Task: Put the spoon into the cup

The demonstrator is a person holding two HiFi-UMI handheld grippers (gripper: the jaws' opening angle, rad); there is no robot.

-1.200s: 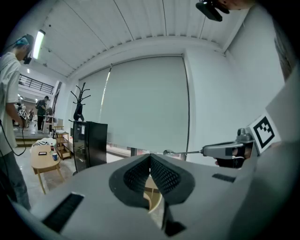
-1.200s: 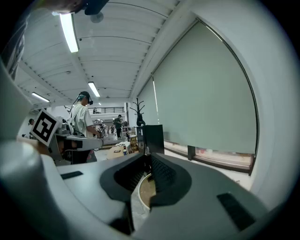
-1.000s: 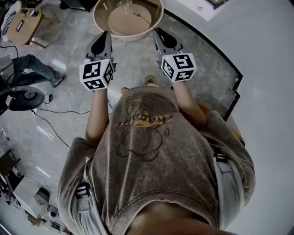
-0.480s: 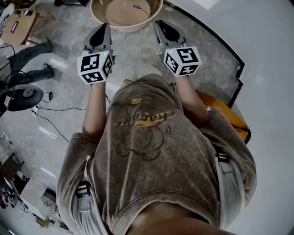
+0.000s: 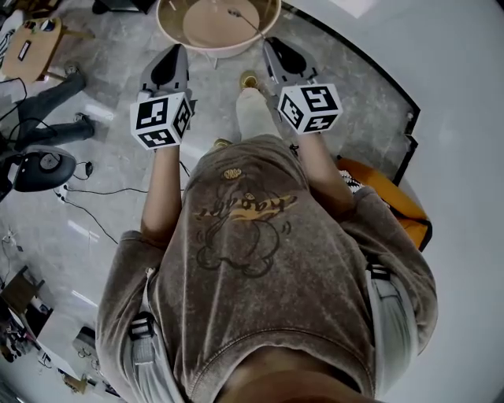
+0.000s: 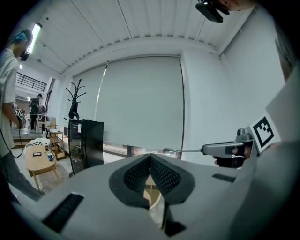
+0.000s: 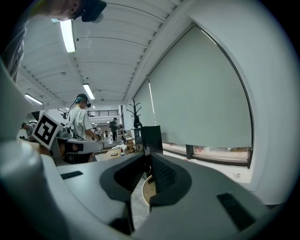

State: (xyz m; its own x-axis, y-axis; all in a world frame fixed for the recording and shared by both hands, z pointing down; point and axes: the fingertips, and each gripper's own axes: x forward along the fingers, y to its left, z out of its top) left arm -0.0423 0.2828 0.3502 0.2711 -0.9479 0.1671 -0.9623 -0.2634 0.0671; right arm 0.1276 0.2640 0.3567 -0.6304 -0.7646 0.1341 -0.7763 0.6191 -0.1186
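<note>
2 jaws pinched narrow on the spoon (image 6: 168,151) in the right gripper (image 5: 272,43), bowl over the round table (image 5: 205,24) at 12 o'clock, left gripper (image 5: 175,51) at 11 o'clock, jaws together, nothing between.

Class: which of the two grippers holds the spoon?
The right gripper: the spoon sticks out from its jaws. The left gripper is shut on nothing.

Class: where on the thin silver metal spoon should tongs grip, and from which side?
Grip the thin silver metal spoon at its handle end, from behind along its length, as the right tongs do. The slim straight handle suits a narrow pinch, leaving the bowl jutting forward, free.
</note>
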